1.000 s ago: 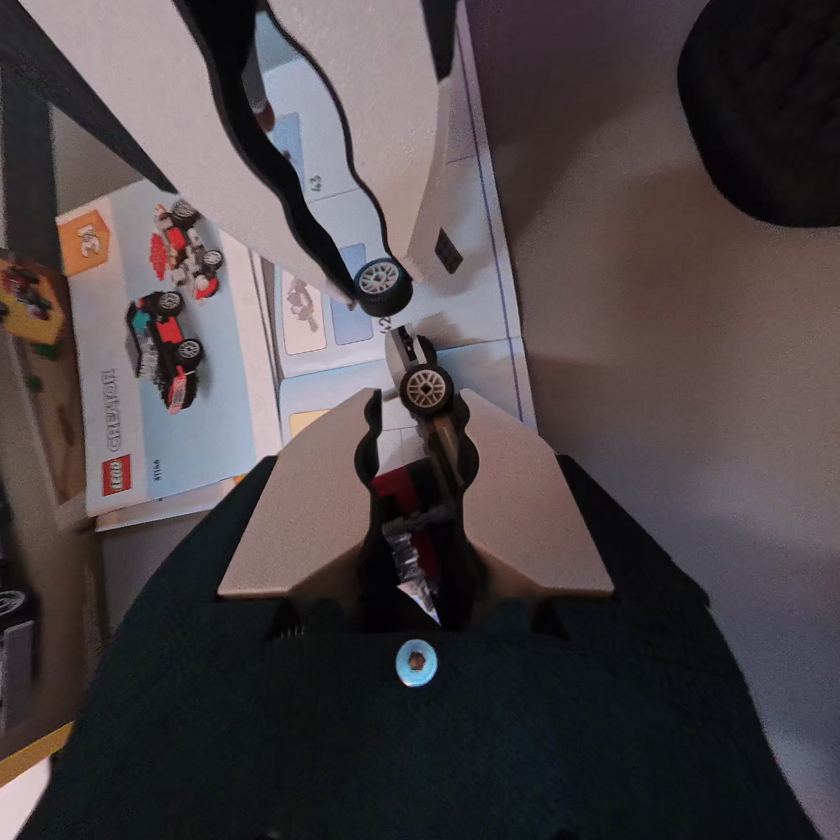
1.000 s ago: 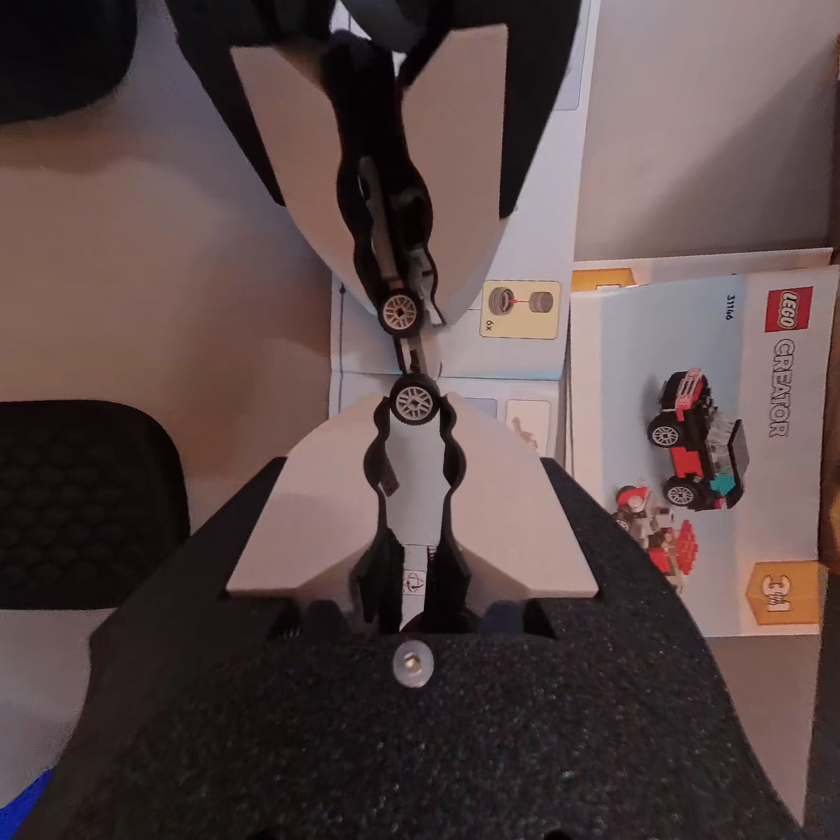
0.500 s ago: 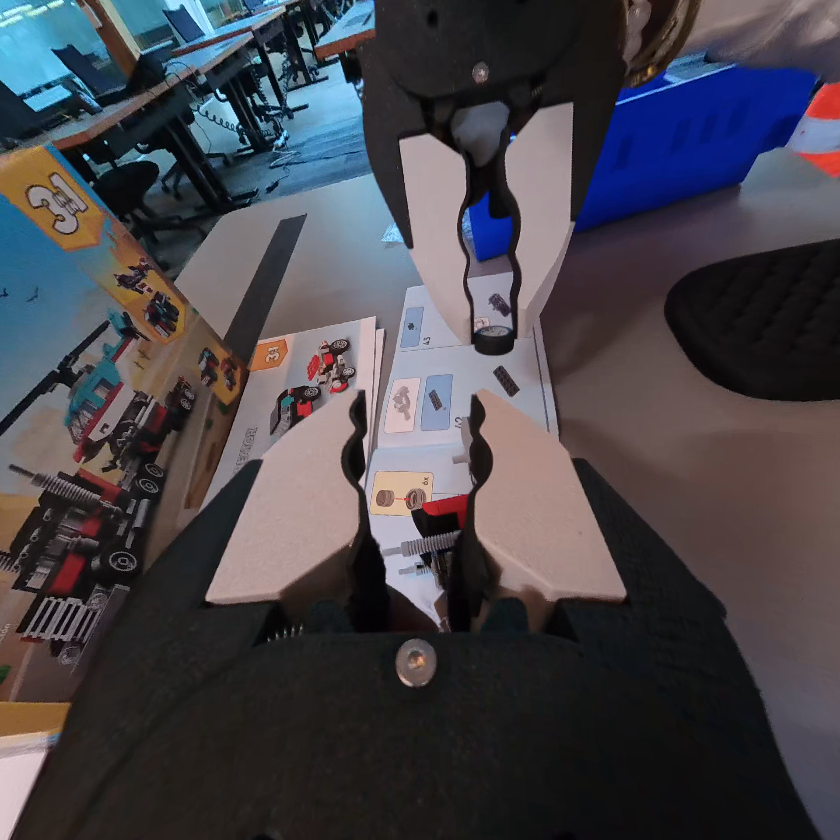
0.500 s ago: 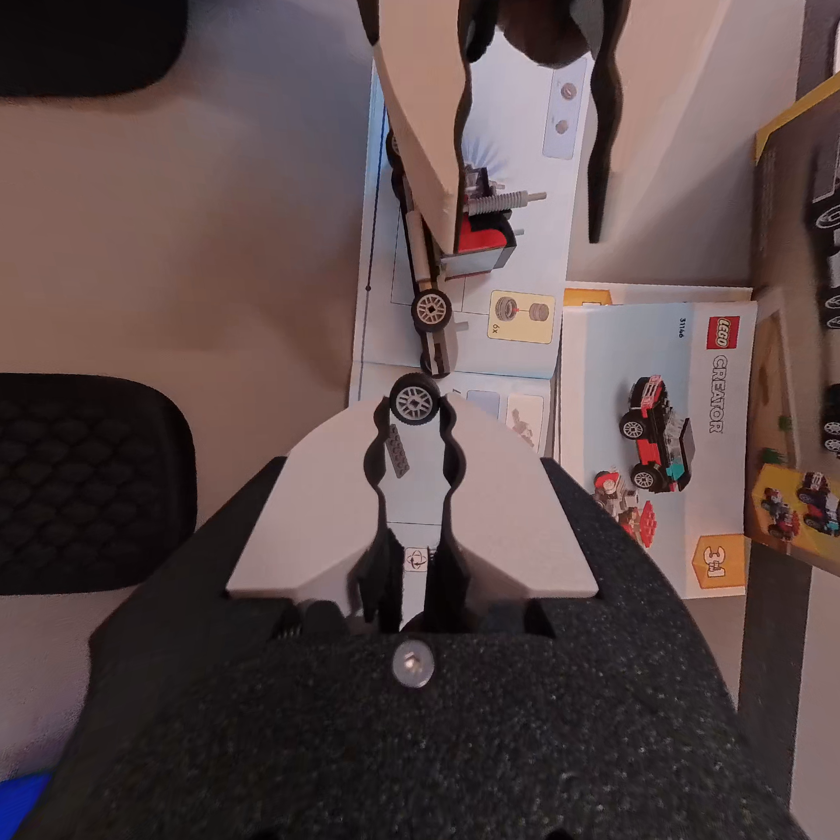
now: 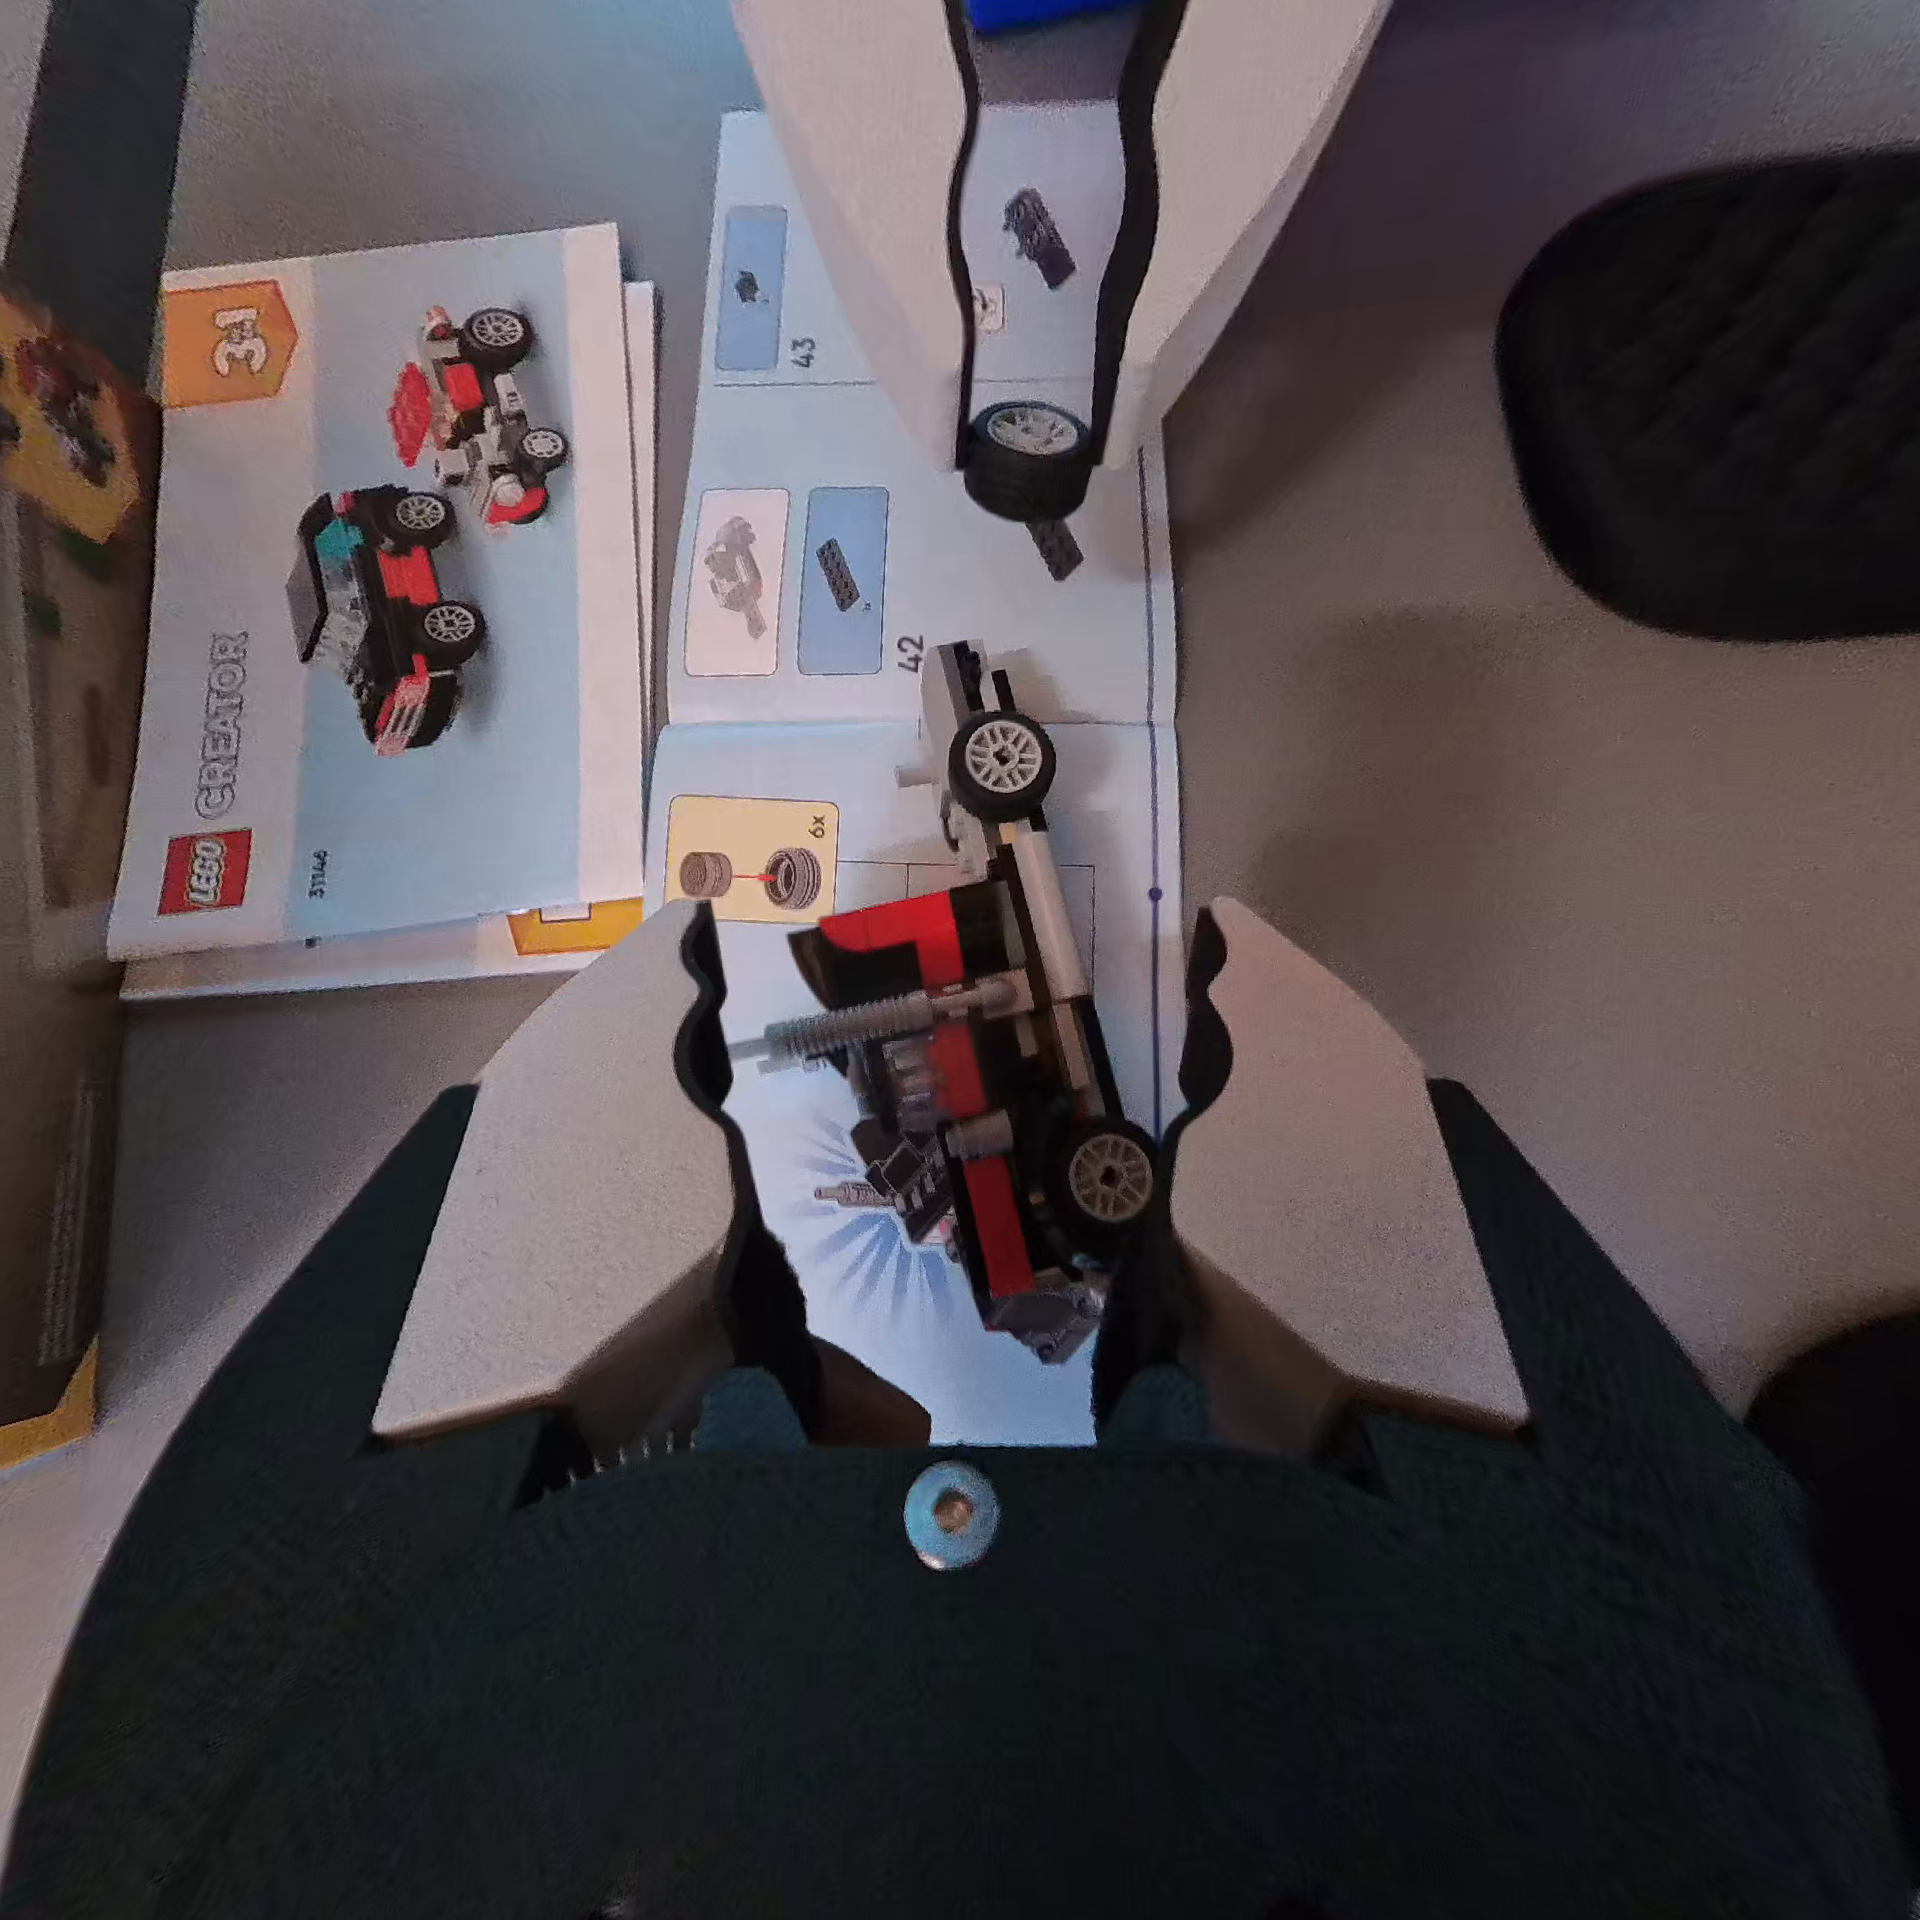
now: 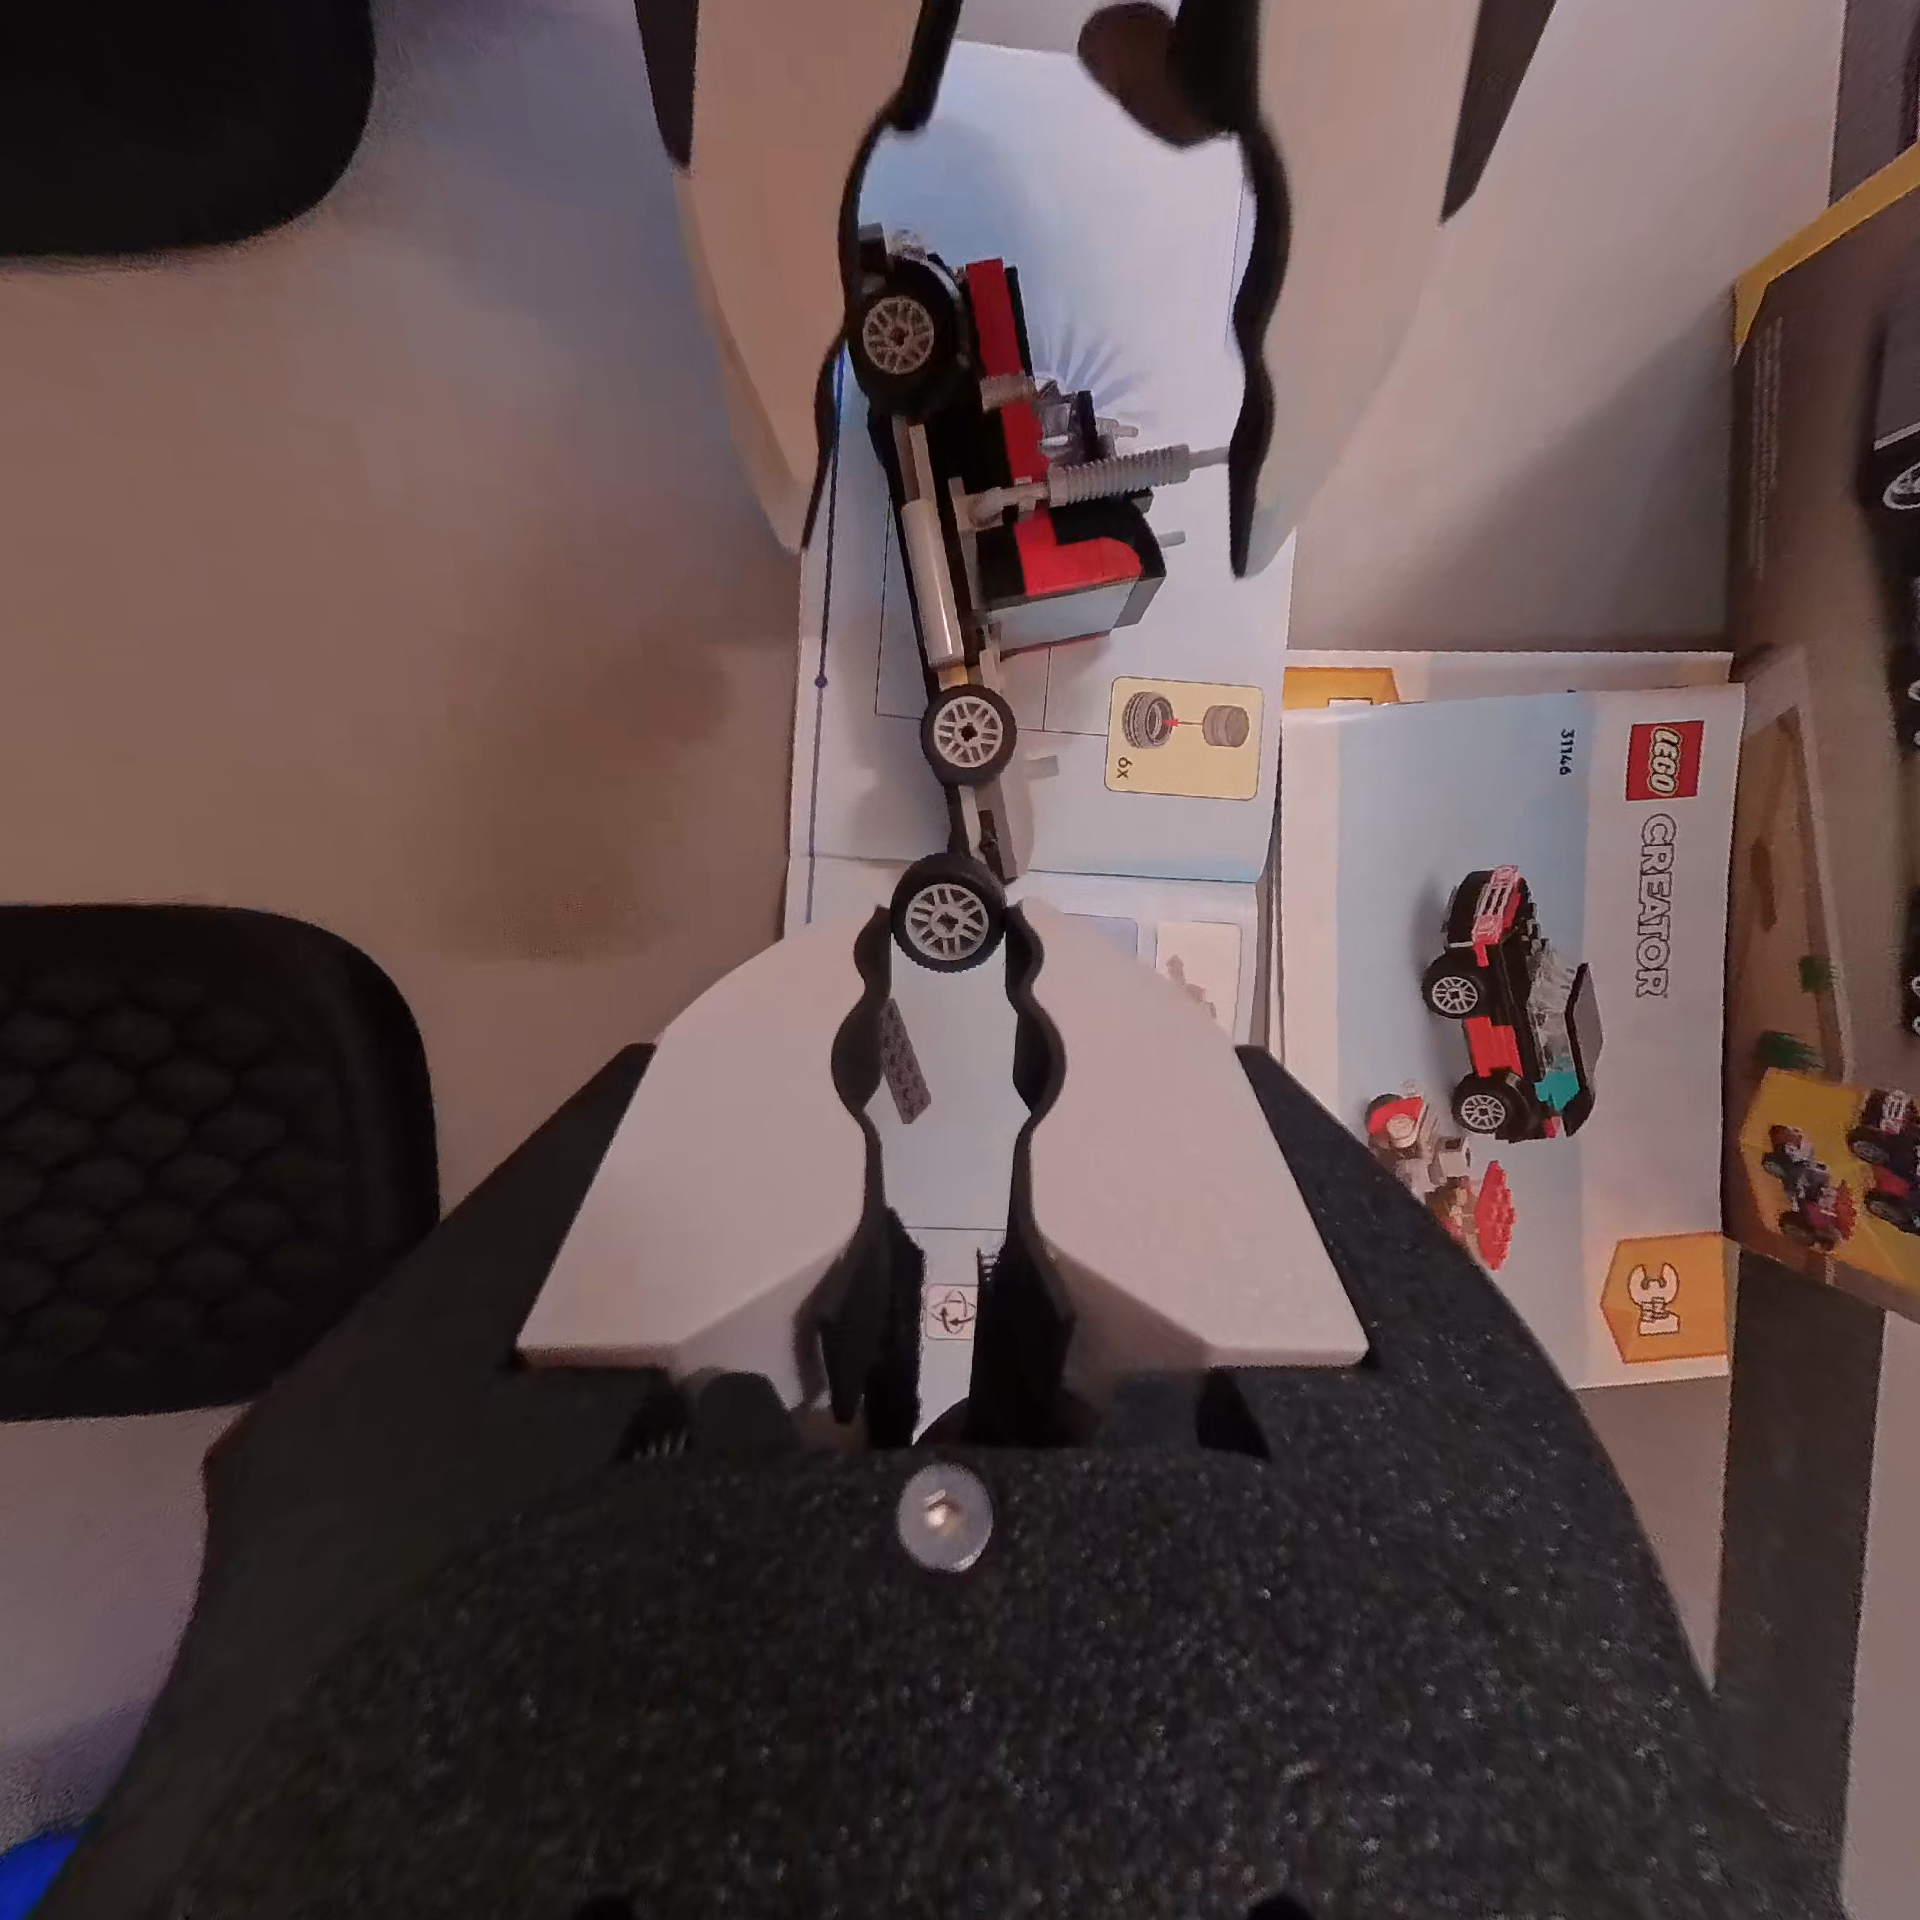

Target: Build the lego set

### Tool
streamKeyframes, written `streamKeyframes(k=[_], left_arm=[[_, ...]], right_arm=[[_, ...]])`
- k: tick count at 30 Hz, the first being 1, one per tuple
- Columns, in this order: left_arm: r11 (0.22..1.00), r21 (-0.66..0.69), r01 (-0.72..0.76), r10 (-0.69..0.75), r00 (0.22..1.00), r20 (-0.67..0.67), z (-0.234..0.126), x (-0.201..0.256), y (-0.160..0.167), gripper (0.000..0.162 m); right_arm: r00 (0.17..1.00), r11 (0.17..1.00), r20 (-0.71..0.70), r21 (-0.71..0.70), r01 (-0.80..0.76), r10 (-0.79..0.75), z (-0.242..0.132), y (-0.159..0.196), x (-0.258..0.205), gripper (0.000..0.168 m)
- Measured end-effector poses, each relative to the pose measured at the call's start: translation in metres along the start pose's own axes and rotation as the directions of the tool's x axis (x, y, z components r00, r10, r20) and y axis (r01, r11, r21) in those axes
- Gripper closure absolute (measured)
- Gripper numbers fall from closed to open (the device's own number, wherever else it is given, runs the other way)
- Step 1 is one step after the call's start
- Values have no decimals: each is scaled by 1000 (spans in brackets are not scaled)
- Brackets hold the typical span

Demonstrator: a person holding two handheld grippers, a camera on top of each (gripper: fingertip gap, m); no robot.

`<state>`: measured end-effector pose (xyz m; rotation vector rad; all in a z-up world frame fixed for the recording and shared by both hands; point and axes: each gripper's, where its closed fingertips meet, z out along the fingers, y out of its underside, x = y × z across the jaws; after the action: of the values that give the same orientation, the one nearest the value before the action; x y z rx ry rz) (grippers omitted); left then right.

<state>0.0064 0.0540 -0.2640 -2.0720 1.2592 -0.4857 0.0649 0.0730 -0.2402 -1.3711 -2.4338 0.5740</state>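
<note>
A red, black and grey lego truck point(image 5: 966, 1091) lies on its side on the open instruction booklet point(image 5: 790, 436), with two wheels showing. My left gripper point(image 5: 951, 925) is open and empty, its fingers on either side of the truck and apart from it. My right gripper point(image 6: 948, 940) is shut on a loose grey-hubbed wheel point(image 6: 948, 914) and holds it just off the truck's point(image 6: 997, 488) rear end. The wheel also shows in the left wrist view point(image 5: 1029, 457). A small dark plate point(image 6: 904, 1060) lies on the booklet below the right fingers.
A closed booklet point(image 6: 1538, 987) with cars on its cover lies beside the open one. The set's box point(image 6: 1849, 520) stands past it. Black mesh pads point(image 6: 156, 1143) lie on the grey table on the other side, one also in the left wrist view point(image 5: 1714, 416). Tip to tip, the grippers are about 7 cm apart. The small dark plate point(image 6: 904, 1060) lies around 8 cm away from my right fingertips.
My left gripper has opened and let go of the truck, which now lies on the booklet. My right gripper still holds the wheel near the truck's rear.
</note>
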Motion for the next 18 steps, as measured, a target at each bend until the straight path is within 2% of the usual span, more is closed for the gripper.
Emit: streamKeyframes(k=[4, 8, 11, 14, 18], left_arm=[[993, -88, -74, 80, 995, 68, 6, -7, 11, 76], [995, -35, -91, 94, 988, 121, -4, -14, 3, 79], [987, -76, -142, 150, 981, 122, -3, -9, -2, 91], [973, -142, -180, 198, 973, 118, 0, -7, 1, 99], [973, -44, -225, 229, 964, 136, -9, -8, -7, 117]], right_arm=[[1000, 1000, -24, 21, -19, 20, -2, -2, -4, 147], [999, 999, -37, 47, 0, 2, 1, -8, -8, 147], [1000, 994, -9, 109, 30, -29, 7, -20, -8, 147], [998, 995, 51, 98, 24, -29, 12, -22, -4, 147], [997, 1000, 75, -19, -2, 3, 18, -9, 2, 147]])
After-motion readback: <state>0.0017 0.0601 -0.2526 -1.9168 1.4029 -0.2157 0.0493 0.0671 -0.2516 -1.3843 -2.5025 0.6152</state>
